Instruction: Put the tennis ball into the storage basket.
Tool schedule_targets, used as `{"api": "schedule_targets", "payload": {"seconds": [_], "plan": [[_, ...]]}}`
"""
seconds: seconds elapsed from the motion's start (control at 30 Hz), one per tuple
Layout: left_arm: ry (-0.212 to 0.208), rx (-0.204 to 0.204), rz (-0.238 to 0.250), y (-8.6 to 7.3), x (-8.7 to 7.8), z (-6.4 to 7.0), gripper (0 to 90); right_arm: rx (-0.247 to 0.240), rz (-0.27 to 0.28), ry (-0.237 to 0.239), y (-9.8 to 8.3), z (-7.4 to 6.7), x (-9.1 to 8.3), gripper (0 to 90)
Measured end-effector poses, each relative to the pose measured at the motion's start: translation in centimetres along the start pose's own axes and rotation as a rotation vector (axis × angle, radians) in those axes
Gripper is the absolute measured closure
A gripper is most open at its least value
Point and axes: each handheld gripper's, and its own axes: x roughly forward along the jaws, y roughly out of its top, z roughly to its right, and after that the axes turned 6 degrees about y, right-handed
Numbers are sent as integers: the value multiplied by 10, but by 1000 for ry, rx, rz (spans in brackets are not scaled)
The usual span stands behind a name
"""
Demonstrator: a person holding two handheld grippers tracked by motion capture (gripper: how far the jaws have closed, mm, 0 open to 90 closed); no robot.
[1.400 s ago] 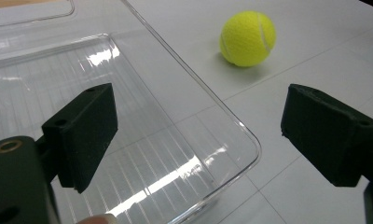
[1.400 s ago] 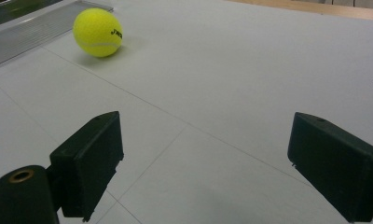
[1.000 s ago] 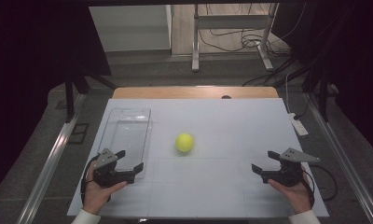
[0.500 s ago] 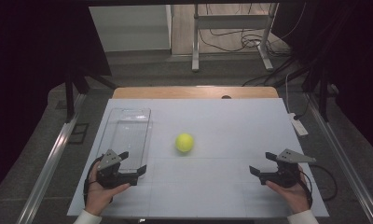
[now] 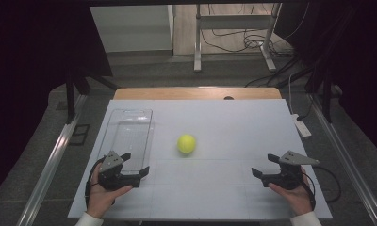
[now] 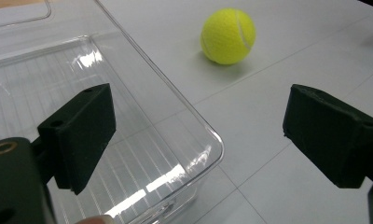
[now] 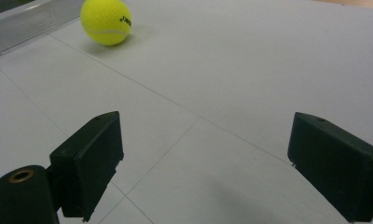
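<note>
A yellow tennis ball [image 5: 186, 143] is sitting mid-counter [image 5: 233, 127], just right of a clear plastic tray [image 5: 129, 136]. The left hand-held gripper [image 5: 138, 165] and right hand-held gripper [image 5: 263, 165] are hovering released, jaws grasping nothing.
</note>
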Motion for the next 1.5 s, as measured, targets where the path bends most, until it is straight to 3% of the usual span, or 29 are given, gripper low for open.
{"api": "schedule_targets", "payload": {"seconds": [0.6,1.3,1.5], "plan": [[10,-15,-8,3,1,2,100,-3,0,8,0,1,3,107],[-10,-8,-14,22,7,3,97,19,8,21,-5,2,1,109],[-7,17,2,33,5,6,98,20,-1,25,-4,2,5,111]]}}
